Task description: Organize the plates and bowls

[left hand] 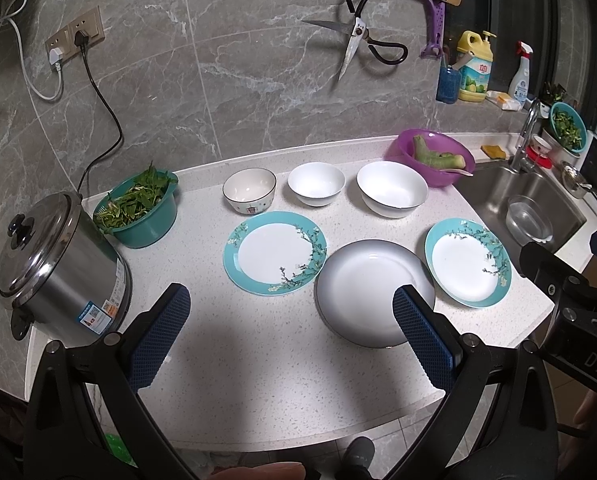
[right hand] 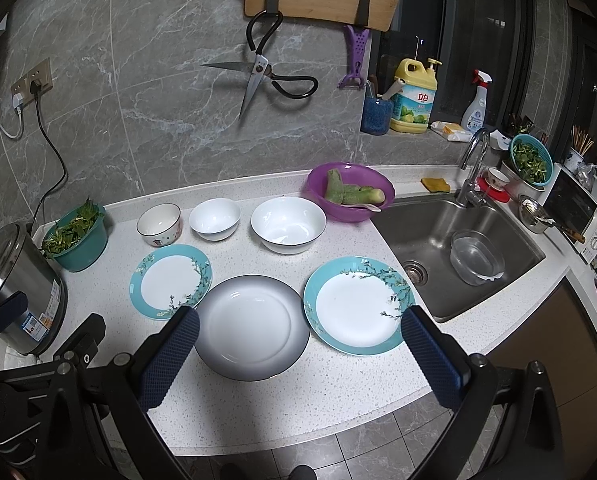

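Three bowls stand in a row at the back of the white counter: a patterned bowl (left hand: pixel 249 191) (right hand: pixel 159 225), a small white bowl (left hand: pixel 316 183) (right hand: pixel 215 218) and a large white bowl (left hand: pixel 392 189) (right hand: pixel 288 225). In front lie a teal-rimmed plate (left hand: pixel 275 252) (right hand: pixel 170 282), a grey-rimmed plate (left hand: pixel 374 293) (right hand: pixel 252 327) and a second teal-rimmed plate (left hand: pixel 468 262) (right hand: pixel 358 305). My left gripper (left hand: pixel 292 306) hovers open above the counter's front, its right pad over the grey plate's edge. My right gripper (right hand: pixel 300 326) hovers open over the grey plate, holding nothing.
A steel rice cooker (left hand: pixel 58 268) and a teal colander of greens (left hand: pixel 138 208) stand at the left. A purple basin with vegetables (left hand: pixel 432 156) sits by the sink (right hand: pixel 458 248), which holds a clear bowl (right hand: pixel 476 258). Scissors (right hand: pixel 258 76) hang on the wall.
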Motion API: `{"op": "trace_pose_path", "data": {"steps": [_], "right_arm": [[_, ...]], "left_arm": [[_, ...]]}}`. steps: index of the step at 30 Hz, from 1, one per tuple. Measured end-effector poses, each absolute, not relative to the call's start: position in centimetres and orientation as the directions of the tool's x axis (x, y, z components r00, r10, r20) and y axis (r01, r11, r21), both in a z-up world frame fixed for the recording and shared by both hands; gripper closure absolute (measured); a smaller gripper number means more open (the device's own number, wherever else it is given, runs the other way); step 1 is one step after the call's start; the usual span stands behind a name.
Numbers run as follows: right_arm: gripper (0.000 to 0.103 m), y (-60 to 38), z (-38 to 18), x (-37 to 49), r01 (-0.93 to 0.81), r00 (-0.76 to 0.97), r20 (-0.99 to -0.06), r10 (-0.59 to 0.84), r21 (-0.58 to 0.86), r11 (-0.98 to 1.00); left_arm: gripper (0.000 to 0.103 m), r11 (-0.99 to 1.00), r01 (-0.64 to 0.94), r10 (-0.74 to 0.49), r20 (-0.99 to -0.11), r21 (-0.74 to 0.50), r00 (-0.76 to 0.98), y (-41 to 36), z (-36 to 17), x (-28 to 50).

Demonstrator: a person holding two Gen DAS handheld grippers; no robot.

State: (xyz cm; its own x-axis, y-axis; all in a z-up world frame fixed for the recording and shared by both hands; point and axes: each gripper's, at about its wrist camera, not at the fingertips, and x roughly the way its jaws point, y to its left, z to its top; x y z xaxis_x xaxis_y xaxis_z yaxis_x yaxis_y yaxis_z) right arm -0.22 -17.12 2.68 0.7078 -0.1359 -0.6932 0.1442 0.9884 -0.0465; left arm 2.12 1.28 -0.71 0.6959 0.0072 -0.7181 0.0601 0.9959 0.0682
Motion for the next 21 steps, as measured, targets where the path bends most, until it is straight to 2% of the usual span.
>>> {"op": "trace_pose_path", "data": {"steps": [15,21], "right_arm": [[0.000,-15.3,-0.6,1.1,0.171,0.659,-0.733,-0.167,-0.071,0.983],[0.000,-15.2,-2.4,1.9,0.157,0.626,-0.769,-0.130,-0.038,0.987]], "left_arm": [[0.000,0.995,0.080,-0.004,-0.764,0.063,0.646,3.6,-4.6,3.9],[0.000,0.992,0.124,-0.050,-0.797,0.032,0.602,5.5,-9.2,5.4]]}}
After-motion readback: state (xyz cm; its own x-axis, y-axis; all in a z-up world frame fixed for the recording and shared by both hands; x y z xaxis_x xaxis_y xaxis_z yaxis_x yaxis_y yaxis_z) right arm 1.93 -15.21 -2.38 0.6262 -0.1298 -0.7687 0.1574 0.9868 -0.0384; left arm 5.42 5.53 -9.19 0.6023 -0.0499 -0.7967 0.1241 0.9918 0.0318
